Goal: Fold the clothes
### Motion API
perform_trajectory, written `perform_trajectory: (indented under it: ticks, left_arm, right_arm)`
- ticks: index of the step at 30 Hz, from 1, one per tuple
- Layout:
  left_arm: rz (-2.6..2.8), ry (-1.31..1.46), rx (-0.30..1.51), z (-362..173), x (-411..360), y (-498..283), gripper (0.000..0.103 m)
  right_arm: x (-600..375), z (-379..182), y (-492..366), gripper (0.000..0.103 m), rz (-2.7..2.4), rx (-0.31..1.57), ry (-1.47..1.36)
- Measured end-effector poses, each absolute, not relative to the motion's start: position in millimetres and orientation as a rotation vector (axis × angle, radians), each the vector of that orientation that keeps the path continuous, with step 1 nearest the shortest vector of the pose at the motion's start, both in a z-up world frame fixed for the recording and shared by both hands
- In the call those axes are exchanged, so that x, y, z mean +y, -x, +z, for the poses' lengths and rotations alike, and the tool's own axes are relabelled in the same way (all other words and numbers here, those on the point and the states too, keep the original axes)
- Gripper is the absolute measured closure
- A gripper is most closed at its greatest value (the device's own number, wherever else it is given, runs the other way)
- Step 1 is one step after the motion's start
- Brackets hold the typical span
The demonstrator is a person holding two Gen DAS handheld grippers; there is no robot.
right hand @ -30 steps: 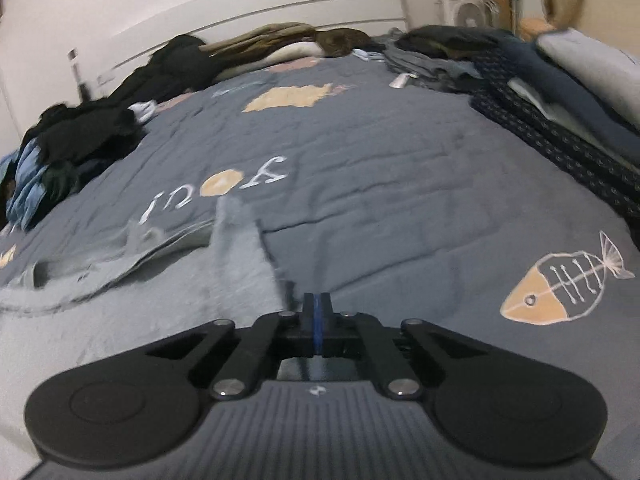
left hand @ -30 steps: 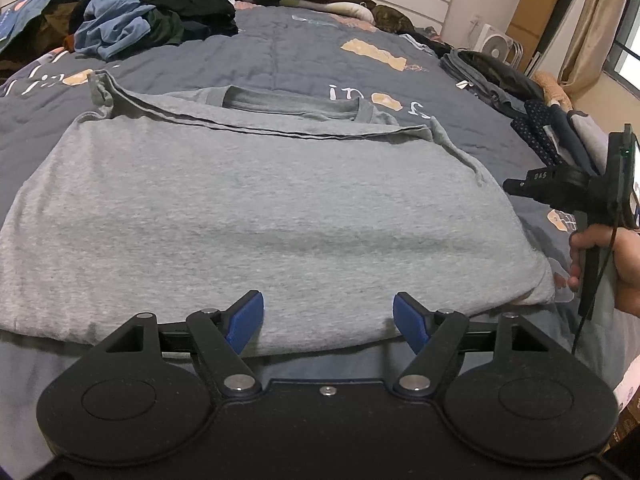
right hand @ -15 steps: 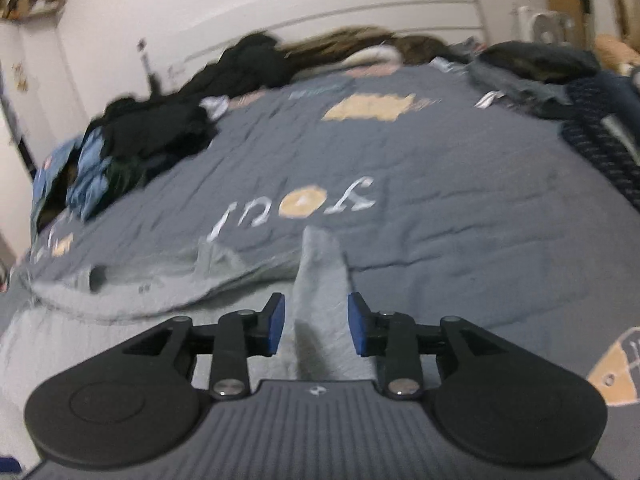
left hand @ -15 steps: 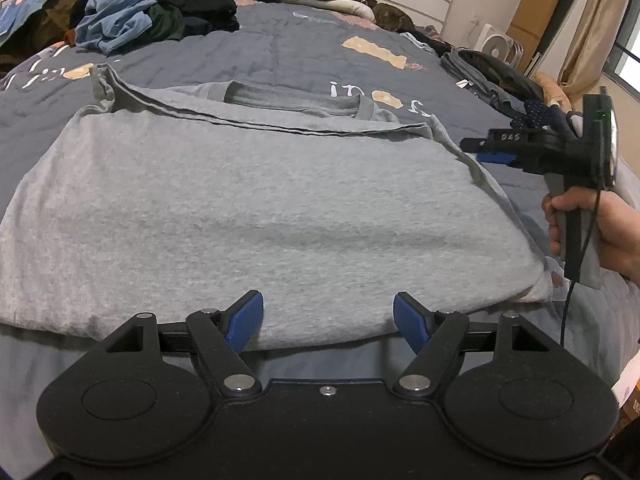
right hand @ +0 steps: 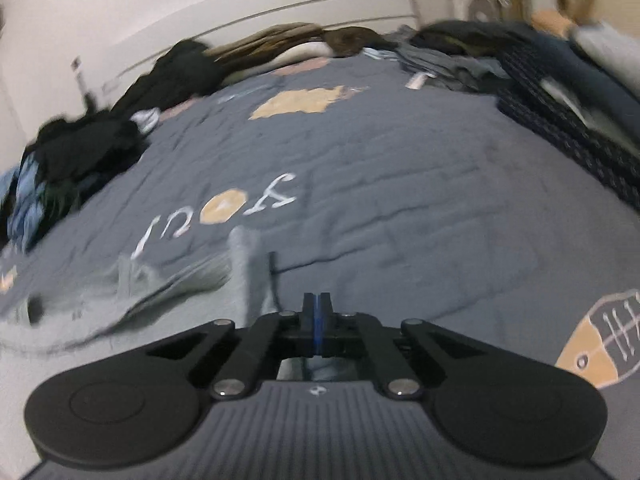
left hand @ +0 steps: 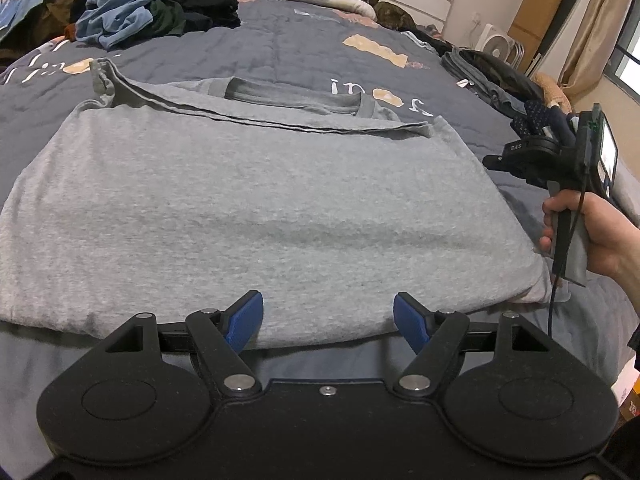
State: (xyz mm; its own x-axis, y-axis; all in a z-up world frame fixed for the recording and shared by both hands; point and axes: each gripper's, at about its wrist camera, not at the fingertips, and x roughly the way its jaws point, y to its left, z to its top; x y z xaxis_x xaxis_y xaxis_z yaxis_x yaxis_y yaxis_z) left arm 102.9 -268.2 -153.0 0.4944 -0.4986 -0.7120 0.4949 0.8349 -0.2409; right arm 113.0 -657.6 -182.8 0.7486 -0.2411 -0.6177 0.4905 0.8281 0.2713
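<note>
The gray shirt lies folded over on the bed, the left gripper has its fingers wide apart holding nothing, the right gripper is pinched closed on nothing, so it could snag and mess the fold.

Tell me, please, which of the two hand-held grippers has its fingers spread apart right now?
The left hand-held gripper: its blue fingers stand wide apart over the near edge of the grey T-shirt. The right hand-held gripper has its jaws pressed together.
</note>
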Motion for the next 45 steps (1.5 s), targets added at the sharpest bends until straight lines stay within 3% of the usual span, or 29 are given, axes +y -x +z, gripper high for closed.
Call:
perform_trajectory:
  ticks: [7,9,14,22,25,26,29,36,43,44,45]
  left_arm:
    - [-0.57,-0.004,0.743,-123,-242,-124,0.031]
    - [-0.527,-0.066,0.67,-109,-226,-149,0.023]
    - [-0.502,-0.341,0.525,-108,-201,-218,0.023]
    - [-0.547,-0.398,0.608,-151,-190,-307,0.027]
    - [-0.583,-0.33,0.63,-156,-190,-326,0.034]
    - [-0.595,-0.299,0.639,-157,-187,-331,0.044]
    - [-0.613,-0.231,0.693,-161,-185,-350,0.093]
    - [-0.619,0.02,0.691,-142,-167,-387,0.095]
    - [-0.501,0.026,0.748,-140,-167,-409,0.093]
    - [-0.507,0.032,0.746,-140,-165,-406,0.082]
    - [-0.514,0.043,0.754,-140,-163,-402,0.057]
  right_arm:
    - [-651,-176,-116,0.097,-0.288,0.595,-0.41]
    - [-645,-174,-119,0.092,-0.264,0.597,-0.378]
    - [-639,-171,-123,0.073,-0.214,0.606,-0.316]
    - [-627,-164,-132,0.064,-0.173,0.589,-0.233]
    - [-629,-168,-137,0.063,-0.184,0.594,-0.254]
    - [-630,-170,-138,0.062,-0.19,0.596,-0.26]
    - [-633,-178,-142,0.062,-0.206,0.604,-0.27]
    - [-641,-188,-142,0.061,-0.245,0.598,-0.316]
    - [-654,-193,-141,0.061,-0.275,0.57,-0.411]
    - [-655,-194,-142,0.061,-0.271,0.572,-0.42]
    - [-656,-194,-142,0.061,-0.261,0.574,-0.422]
